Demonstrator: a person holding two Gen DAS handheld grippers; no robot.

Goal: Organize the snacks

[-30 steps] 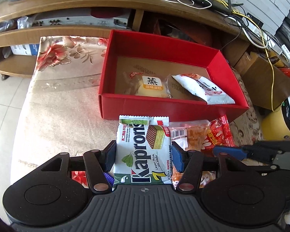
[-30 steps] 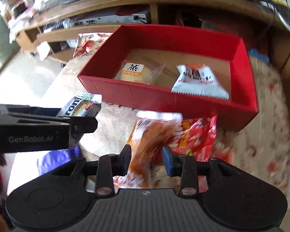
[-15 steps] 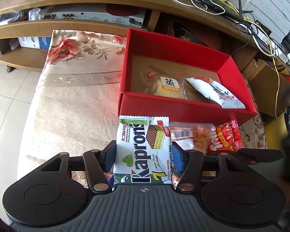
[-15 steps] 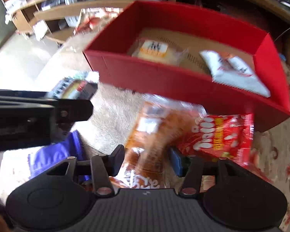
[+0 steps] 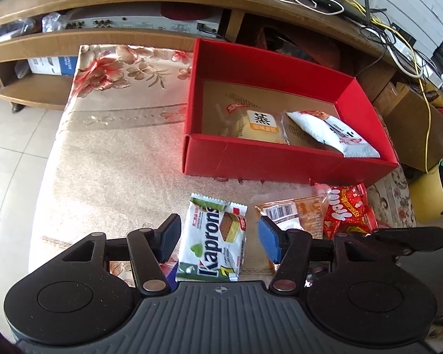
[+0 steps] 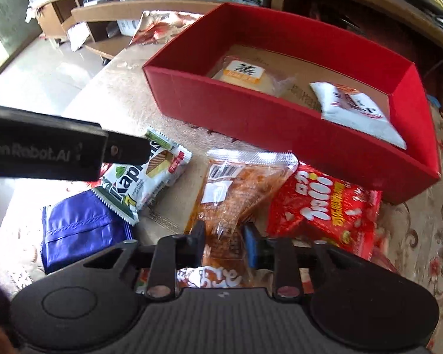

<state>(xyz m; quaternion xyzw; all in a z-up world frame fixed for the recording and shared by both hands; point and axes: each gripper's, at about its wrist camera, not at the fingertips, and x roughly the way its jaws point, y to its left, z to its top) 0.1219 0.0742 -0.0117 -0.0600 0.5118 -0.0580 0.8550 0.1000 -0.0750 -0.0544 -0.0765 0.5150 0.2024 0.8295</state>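
A red box (image 5: 283, 156) (image 6: 251, 109) sits on the floral cloth and holds a yellow cake packet (image 5: 260, 124) (image 6: 245, 73) and a white packet (image 5: 333, 132) (image 6: 357, 109). My left gripper (image 5: 218, 234) is open, its pads apart on either side of the white-green Kaprons wafer pack (image 5: 215, 242) (image 6: 144, 177), which lies on the cloth. My right gripper (image 6: 224, 243) is shut on the orange clear-wrapped snack bag (image 6: 236, 194) (image 5: 295, 212). A red snack bag (image 6: 325, 212) (image 5: 348, 212) lies right of it.
A blue pouch (image 6: 79, 230) lies at the near left under the wafer pack. A wooden TV stand (image 5: 133, 0) with electronics and cables runs behind the table. Tiled floor (image 5: 9, 147) lies left of the table edge.
My left gripper has opened and let the Kaprons pack down onto the cloth, and has drawn back and left from the box. My right gripper has closed on the orange bag.
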